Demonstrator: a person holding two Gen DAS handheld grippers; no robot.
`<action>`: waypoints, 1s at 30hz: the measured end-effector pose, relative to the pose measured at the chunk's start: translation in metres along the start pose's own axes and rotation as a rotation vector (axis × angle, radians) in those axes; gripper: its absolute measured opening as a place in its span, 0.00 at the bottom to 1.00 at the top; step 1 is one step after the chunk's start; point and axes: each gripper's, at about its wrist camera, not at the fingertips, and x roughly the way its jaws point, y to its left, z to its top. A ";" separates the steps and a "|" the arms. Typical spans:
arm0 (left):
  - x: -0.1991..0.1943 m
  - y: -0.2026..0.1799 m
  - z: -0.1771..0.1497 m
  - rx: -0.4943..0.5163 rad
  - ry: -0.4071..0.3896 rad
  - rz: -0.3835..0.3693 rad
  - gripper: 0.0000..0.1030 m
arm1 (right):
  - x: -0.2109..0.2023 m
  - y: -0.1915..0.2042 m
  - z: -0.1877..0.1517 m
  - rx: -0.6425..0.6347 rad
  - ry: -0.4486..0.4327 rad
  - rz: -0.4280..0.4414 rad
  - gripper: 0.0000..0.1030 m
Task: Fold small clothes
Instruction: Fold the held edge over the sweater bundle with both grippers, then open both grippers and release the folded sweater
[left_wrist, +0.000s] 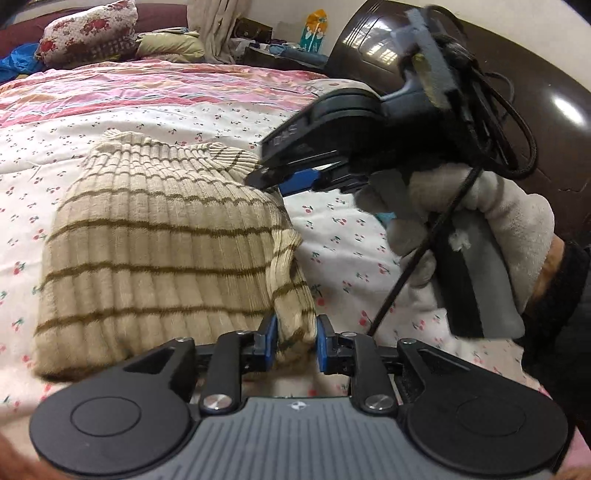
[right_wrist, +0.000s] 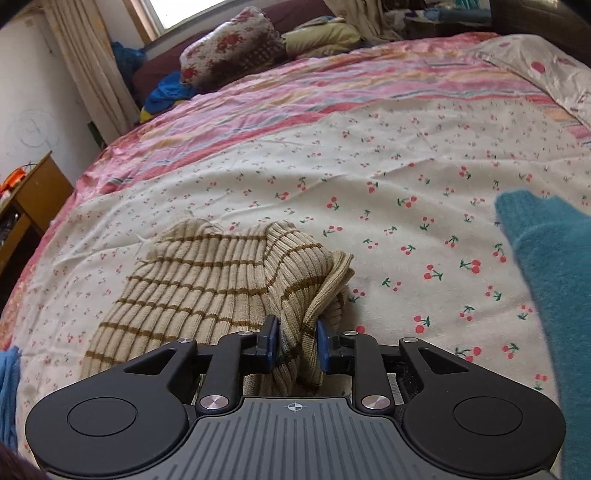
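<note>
A small beige ribbed sweater with brown stripes (left_wrist: 155, 243) lies partly folded on the cherry-print bedsheet (left_wrist: 351, 236). My left gripper (left_wrist: 294, 341) is shut on a bunched edge of the sweater at its near right side. My right gripper (right_wrist: 296, 345) is shut on another bunched edge of the same sweater (right_wrist: 207, 280). In the left wrist view the right gripper (left_wrist: 262, 177) comes in from the right, held by a gloved hand, its tips on the sweater's far right edge.
A teal knitted garment (right_wrist: 550, 280) lies on the sheet to the right. A floral pillow (right_wrist: 229, 48) and bedding are at the far end of the bed. A dark headboard (left_wrist: 517, 74) stands on the right; a wooden cabinet (right_wrist: 33, 199) on the left.
</note>
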 end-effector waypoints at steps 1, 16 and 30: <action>-0.007 0.000 -0.003 0.001 0.003 -0.008 0.27 | -0.006 0.000 -0.001 -0.001 -0.008 -0.001 0.23; -0.071 0.047 0.002 -0.041 -0.126 0.102 0.28 | -0.045 0.046 -0.055 -0.237 -0.044 0.046 0.22; -0.030 0.066 0.018 -0.010 -0.041 0.223 0.27 | -0.037 0.018 -0.072 -0.144 0.009 -0.066 0.20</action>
